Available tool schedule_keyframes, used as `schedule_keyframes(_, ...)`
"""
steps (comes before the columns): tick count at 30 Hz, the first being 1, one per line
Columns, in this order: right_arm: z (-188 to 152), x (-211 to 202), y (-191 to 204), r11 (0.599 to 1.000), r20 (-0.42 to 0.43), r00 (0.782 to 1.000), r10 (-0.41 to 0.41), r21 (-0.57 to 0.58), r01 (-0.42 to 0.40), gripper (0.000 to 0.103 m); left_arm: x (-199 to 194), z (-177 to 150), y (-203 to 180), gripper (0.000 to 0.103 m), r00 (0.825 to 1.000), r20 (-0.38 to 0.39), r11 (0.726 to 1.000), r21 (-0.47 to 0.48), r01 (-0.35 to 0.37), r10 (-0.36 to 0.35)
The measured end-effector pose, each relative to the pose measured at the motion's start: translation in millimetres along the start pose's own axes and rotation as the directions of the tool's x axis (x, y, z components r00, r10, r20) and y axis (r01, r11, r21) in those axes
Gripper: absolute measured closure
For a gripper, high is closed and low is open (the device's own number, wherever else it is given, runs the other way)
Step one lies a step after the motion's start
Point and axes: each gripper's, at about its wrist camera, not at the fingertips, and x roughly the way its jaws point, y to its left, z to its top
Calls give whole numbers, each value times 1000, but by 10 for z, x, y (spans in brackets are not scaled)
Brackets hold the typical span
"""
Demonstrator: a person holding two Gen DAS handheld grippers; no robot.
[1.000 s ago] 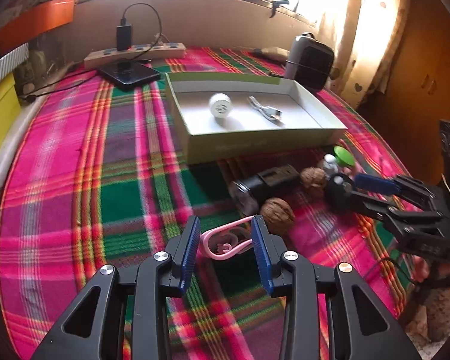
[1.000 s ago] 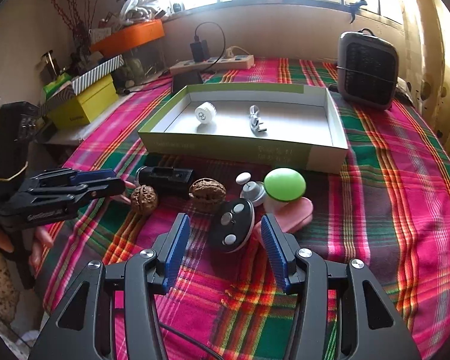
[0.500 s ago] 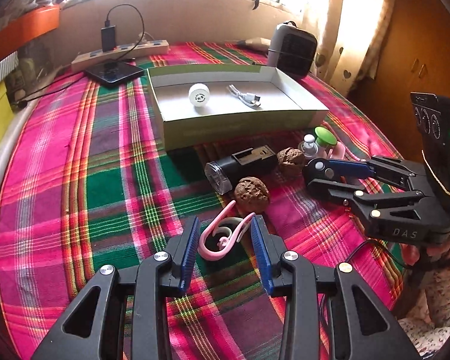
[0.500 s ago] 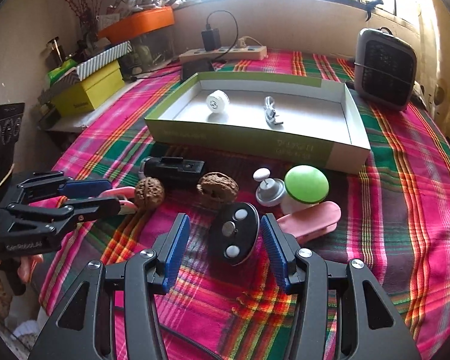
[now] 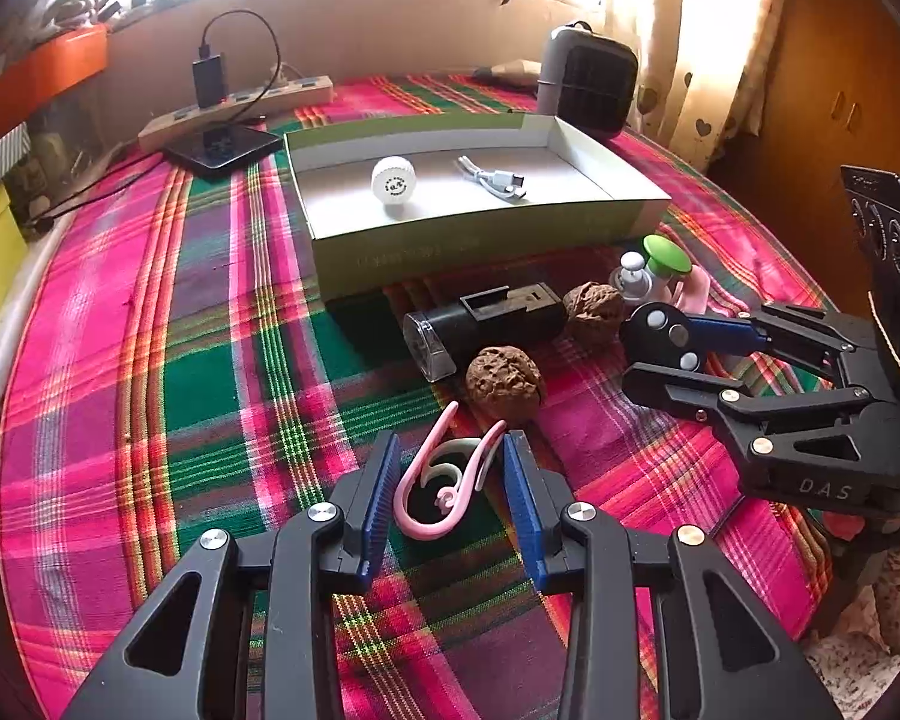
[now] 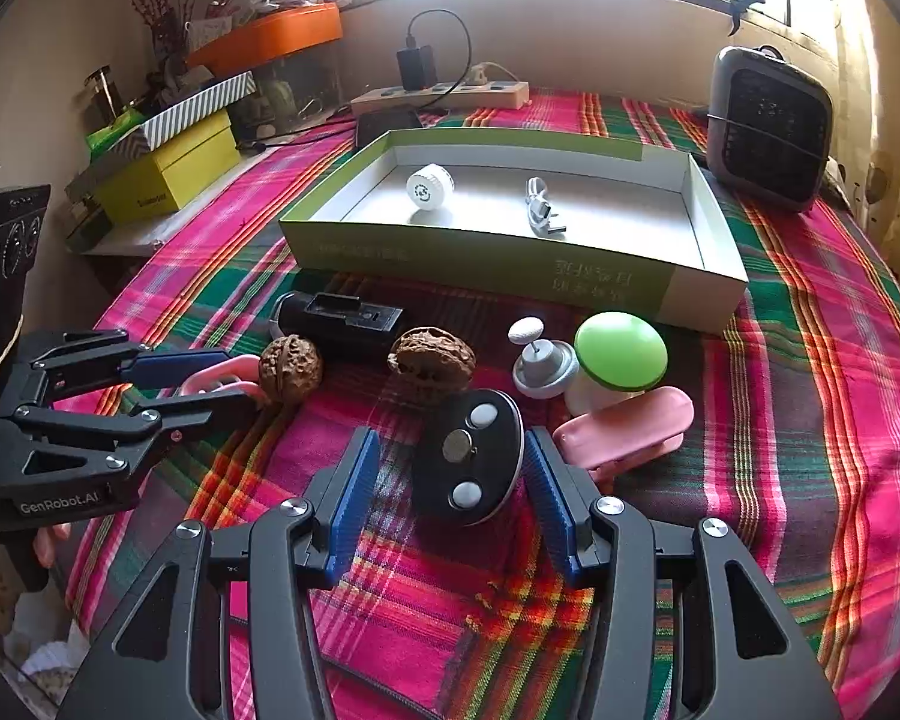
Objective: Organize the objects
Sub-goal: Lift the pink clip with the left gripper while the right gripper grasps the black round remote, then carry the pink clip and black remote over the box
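Observation:
My left gripper [image 5: 450,492] is open around a pink clip [image 5: 444,480] that lies on the plaid cloth; it also shows in the right wrist view [image 6: 216,381]. My right gripper [image 6: 444,492] is open around a black oval remote with three round buttons [image 6: 468,456], seen also in the left wrist view [image 5: 660,339]; its right pad touches or nearly touches the remote. An open green-and-white box [image 6: 486,267] behind holds a white round knob [image 6: 429,186] and a white cable [image 6: 543,213].
Two walnuts [image 6: 291,360] [image 6: 432,357], a black flashlight [image 6: 342,315], a grey stopper [image 6: 540,360], a green-capped mushroom object [image 6: 618,354] and a pink case [image 6: 624,426] lie before the box. A heater [image 6: 768,126], power strip [image 6: 444,96] and yellow box [image 6: 168,174] stand behind.
Both grippers have moved slightly forward over their objects. The pink clip and the remote now sit deeper between the pads. Jaw widths look unchanged.

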Motion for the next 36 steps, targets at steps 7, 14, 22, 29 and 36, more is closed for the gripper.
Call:
schedule_keyframes(7,-10,-15,-34,1000,5,1000,-22,21,22,65,-1,-8,-5,71,1000,3,1000,-9,-10,10)
schedule_keyframes(14,-13,-18,-31,999,8,1000,-23,24,23,67,-2,-14,27,81,999,10,999,-20,-31,31)
schedule_keyframes(22,-21,-43,-53,999,19,1000,-14,36,13,71,-9,-16,41,82,999,12,999,-29,-31,31)
schedule_keyframes(29,-23,-65,-66,999,30,999,-11,47,10,74,-19,-20,48,82,999,13,999,-36,-33,33)
schedule_keyframes(36,-29,-82,-71,998,36,999,-3,56,1,75,-21,-20,68,82,999,15,998,-46,-36,37)
